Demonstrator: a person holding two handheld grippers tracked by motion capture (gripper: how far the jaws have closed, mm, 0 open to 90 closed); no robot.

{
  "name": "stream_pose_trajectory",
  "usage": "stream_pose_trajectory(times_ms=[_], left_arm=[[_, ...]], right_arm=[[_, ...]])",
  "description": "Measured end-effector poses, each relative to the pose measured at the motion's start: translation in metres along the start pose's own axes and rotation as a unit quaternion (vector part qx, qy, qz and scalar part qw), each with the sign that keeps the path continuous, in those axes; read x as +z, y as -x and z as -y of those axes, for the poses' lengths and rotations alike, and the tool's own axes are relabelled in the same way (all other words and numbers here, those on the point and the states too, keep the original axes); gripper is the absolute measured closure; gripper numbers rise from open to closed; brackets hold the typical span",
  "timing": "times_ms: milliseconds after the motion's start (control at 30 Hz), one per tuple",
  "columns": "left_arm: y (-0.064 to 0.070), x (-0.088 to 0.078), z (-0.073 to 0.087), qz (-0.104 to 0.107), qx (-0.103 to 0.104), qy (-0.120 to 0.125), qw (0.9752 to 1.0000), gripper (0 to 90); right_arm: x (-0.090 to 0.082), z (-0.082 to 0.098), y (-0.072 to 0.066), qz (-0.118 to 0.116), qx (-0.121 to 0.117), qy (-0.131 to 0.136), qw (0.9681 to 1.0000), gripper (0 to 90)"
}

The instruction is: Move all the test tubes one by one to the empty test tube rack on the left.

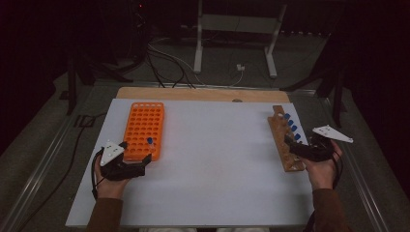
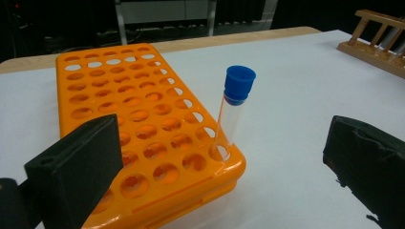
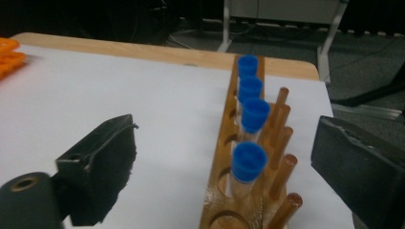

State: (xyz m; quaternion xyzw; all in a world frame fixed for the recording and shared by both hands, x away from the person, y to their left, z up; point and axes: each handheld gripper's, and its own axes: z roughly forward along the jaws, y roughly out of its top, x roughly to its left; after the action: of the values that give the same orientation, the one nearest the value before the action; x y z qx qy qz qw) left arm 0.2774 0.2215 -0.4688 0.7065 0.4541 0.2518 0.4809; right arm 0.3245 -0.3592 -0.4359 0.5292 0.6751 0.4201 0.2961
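the right gripper looks along its two black jaws, which stand wide apart – one low at the left, one at the right edge. between them a wooden rack runs away up the white table. four blue-capped tubes stand in its holes in a row; the nearest tube sits between the jaws, touched by neither. wooden pegs line the rack's right side. an orange corner shows at far left – beyond the table, a dark floor.
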Motion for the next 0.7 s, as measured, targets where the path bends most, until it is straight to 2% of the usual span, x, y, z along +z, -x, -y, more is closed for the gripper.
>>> stream_pose_trajectory(times_ms=[167, 333, 467, 567, 700], left_arm=[[0.0, 0.0, 0.0, 0.0, -0.001, 0.0, 1.0, 0.5], [0.001, 0.001, 0.001, 0.0, -0.002, -0.001, 1.0, 0.5], [0.001, 0.002, 0.002, 0.0, -0.001, -0.004, 1.0, 0.5], [0.002, 0.003, 0.002, 0.0, -0.002, -0.003, 1.0, 0.5], [0.001, 0.002, 0.002, -0.001, -0.004, -0.001, 1.0, 0.5]], right_arm=[[0.004, 0.008, 0.004, 0.002, 0.012, -0.007, 0.9999, 23.8], [0.009, 0.015, 0.007, 0.01, 0.015, -0.014, 0.9997, 43.6], [0.012, 0.015, 0.006, 0.015, 0.012, -0.017, 0.9997, 55.2], [0.013, 0.015, 0.006, 0.018, 0.017, -0.018, 0.9995, 62.6], [0.016, 0.017, 0.005, 0.021, 0.021, -0.021, 0.9993, 66.9]])
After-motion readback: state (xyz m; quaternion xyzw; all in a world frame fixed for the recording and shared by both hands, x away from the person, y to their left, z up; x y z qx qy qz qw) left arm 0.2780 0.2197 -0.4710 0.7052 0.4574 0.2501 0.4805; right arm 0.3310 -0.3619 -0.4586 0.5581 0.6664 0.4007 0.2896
